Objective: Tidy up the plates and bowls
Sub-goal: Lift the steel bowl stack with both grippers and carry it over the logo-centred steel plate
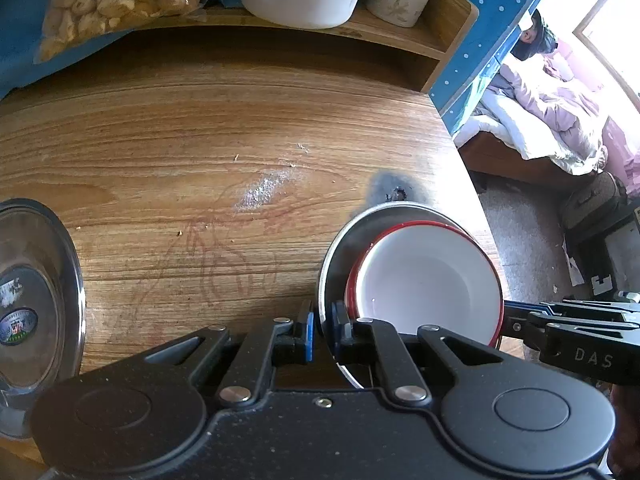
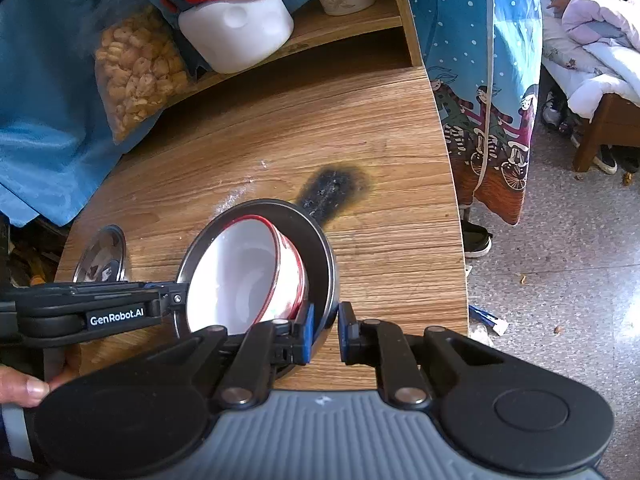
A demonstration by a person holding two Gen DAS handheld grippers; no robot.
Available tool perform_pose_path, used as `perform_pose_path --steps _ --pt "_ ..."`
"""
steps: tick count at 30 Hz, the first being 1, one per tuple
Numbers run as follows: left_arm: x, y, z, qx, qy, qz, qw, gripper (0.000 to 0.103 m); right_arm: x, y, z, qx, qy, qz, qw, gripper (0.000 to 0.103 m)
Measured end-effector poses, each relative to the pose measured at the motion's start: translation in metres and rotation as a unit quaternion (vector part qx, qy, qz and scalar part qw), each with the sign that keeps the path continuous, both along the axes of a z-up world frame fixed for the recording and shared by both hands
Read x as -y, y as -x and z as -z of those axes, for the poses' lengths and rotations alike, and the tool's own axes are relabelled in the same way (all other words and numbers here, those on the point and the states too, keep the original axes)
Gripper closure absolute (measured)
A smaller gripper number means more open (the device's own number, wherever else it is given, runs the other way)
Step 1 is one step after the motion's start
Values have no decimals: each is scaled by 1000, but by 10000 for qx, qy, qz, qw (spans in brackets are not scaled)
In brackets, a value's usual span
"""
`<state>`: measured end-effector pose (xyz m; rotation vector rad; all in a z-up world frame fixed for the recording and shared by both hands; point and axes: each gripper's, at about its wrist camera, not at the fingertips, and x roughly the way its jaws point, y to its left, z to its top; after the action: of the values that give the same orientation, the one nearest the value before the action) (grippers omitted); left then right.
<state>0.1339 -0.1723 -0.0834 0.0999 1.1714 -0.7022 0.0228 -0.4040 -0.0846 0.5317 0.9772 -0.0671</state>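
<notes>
We have the left hand-held gripper [image 1: 321, 334] clenched on the near-left rim of the steel bowl [image 1: 340, 248], and the right hand-held gripper [image 2: 323, 334] clamped on the opposite rim. The white enamel bowl [image 2: 244, 276] with its red rim sits tilted inside it, leaning to one side, near the counter [image 2: 380, 240] edge beside a burn mark [image 2: 332, 192]. To carry this well, we should lift both sides together and level, since the nested bowl could slide. A steel plate [image 1: 36, 312] lies well apart to the left.
</notes>
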Motion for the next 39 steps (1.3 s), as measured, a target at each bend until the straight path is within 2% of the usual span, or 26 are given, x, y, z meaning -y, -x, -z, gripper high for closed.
perform_pose_path --steps 7,14,21,26,32,39 --pt "0 0 -1 4 2 -7 10000 94 -1 0 0 22 18 -32 10000 88" --pt "-1 7 -1 182 30 -80 9998 95 -2 0 -1 73 119 -183 9997 88" --pt "-5 9 -1 132 71 -272 9995 96 1 -4 -1 53 44 -307 9995 87" --pt "-6 9 -1 81 51 -362 9993 96 10 -4 3 71 -228 -298 9993 88" --pt "-6 7 0 -1 63 -444 9990 96 8 -5 3 44 -235 -303 9993 88" --pt "-4 3 0 47 20 -184 9998 96 10 -5 4 -58 -397 -89 9992 88"
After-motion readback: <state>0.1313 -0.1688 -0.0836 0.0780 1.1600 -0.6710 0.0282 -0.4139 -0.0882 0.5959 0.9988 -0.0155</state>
